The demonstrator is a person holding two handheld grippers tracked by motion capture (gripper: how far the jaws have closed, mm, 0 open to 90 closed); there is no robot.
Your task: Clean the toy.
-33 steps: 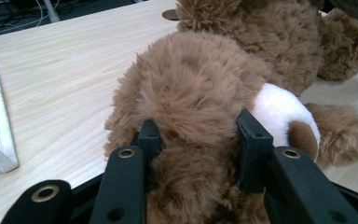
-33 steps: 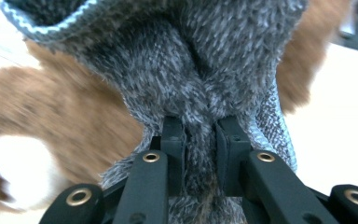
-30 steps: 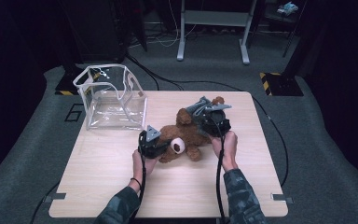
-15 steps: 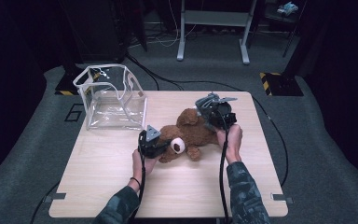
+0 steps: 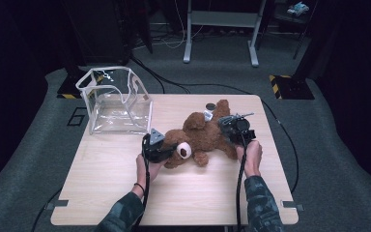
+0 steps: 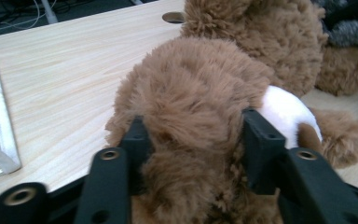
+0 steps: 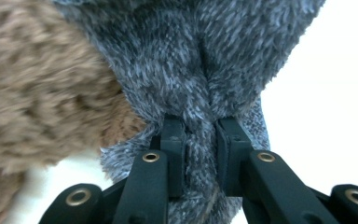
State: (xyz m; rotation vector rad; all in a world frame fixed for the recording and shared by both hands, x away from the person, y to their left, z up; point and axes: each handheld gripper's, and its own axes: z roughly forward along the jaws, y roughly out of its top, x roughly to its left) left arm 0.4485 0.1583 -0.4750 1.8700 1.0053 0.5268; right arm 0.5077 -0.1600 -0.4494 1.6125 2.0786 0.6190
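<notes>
A brown teddy bear [image 5: 205, 135] lies on its back across the middle of the wooden table [image 5: 101, 183]. Its white muzzle [image 5: 184, 151] points toward the person. My left gripper [image 5: 170, 149] is shut on the bear's head [image 6: 205, 84], with brown plush bulging between the two jaws. My right gripper [image 5: 229, 126] sits at the bear's right side, near its legs. In the right gripper view it [image 7: 200, 135] is shut on a bunched fold of grey fuzzy fabric [image 7: 191, 60], beside the brown fur [image 7: 28, 93]. The grey fabric [image 6: 349, 28] is also seen at the bear's far end.
A clear plastic bag [image 5: 113, 101] with white edging stands open at the table's far left corner. A dark round hole [image 5: 211, 106] lies just beyond the bear. Cables trail from both grippers toward the person. A metal stand [image 5: 220, 19] stands on the floor behind the table.
My right gripper has come back toward the person and slightly right, still pinching the grey fabric. The left gripper has stayed on the bear's head.
</notes>
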